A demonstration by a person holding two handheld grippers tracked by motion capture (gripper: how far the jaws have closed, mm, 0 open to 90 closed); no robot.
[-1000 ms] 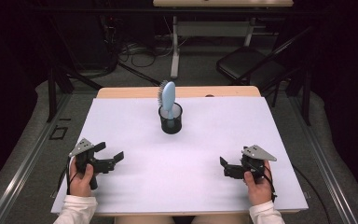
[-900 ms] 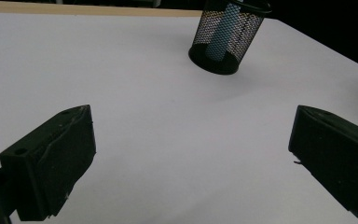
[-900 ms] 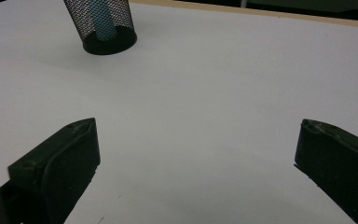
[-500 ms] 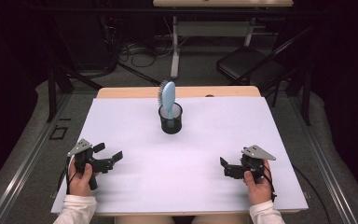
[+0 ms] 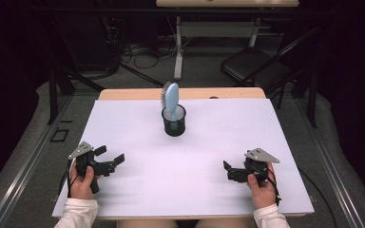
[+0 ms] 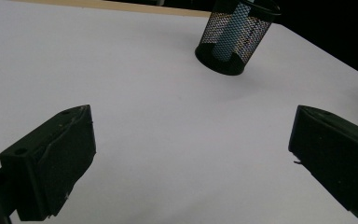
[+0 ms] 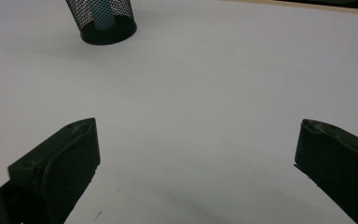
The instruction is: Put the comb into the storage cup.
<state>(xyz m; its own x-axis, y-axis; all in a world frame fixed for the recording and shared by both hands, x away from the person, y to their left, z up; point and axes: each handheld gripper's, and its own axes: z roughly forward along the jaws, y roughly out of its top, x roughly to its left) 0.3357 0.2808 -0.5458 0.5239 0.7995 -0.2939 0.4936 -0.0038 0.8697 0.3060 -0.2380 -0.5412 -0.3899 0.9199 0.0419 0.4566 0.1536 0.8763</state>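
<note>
Little has moved since the earlier frames: both grippers are held in nearly the same places, the left one shifted only slightly. The left gripper [image 5: 108, 159] is held low over the near left part of the white table [image 5: 209, 142], its jaws spread wide and holding nothing; in the left gripper view, only bare table is seen between them. The right gripper [image 5: 229, 172] is held at the near right, jaws likewise spread wide and empty, with nothing touched by either.

Well apart from both, at the middle of the far side of the table, a black mesh cup [image 5: 174, 121] is seen standing upright. A pale blue hairbrush [image 5: 171, 98] is stood in it handle down, its head and bristles raised above the rim. The brush is judged light and stiff, of smooth plastic that may slip a little; the bristle side appears to face left, though that is hard to tell at this distance. Hold is best taken on the smooth neck or edges of the head above the rim, and the brush lifted straight up. The cup is judged light and easily tipped, so steadying it with the other gripper may be needed.
</note>
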